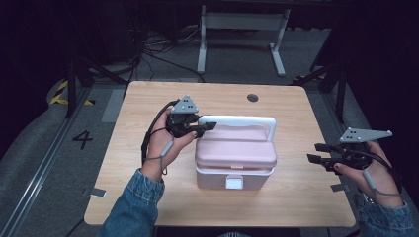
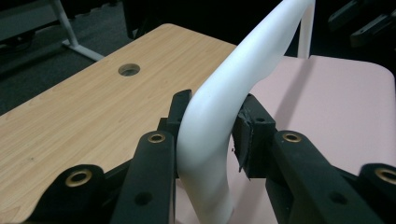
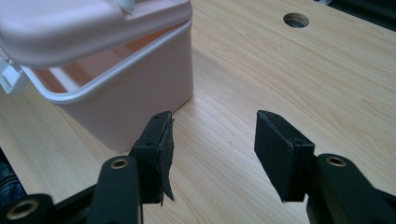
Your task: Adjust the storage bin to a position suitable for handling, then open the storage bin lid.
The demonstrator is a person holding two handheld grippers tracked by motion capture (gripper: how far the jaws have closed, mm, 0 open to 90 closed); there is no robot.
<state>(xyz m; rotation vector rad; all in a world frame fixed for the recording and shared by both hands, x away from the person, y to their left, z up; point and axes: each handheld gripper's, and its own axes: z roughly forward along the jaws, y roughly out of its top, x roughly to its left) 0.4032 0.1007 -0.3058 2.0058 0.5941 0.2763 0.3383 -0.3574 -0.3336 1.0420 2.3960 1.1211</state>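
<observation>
A pink box (image 1: 234, 173) with a white front latch (image 1: 234, 182) stands in the middle of the wooden table (image 1: 148, 187). Its white handle (image 1: 242, 120) stands upright, and my left gripper (image 1: 207, 126) is shut on the handle's left corner. In the left gripper view the handle (image 2: 219, 116) is pinched between both pads above the pink lid (image 2: 327, 102). The lid (image 3: 70, 23) sits lifted off the base (image 3: 140, 93), leaving a gap that shows the inside. My right gripper (image 1: 316, 152) hovers open to the right of the box, nothing between its fingers (image 3: 212, 135).
A round cable hole (image 1: 252, 97) sits near the table's far edge. The table's right part around my right gripper is bare wood (image 3: 280, 70). A white desk frame (image 1: 242, 29) stands on the floor beyond the table.
</observation>
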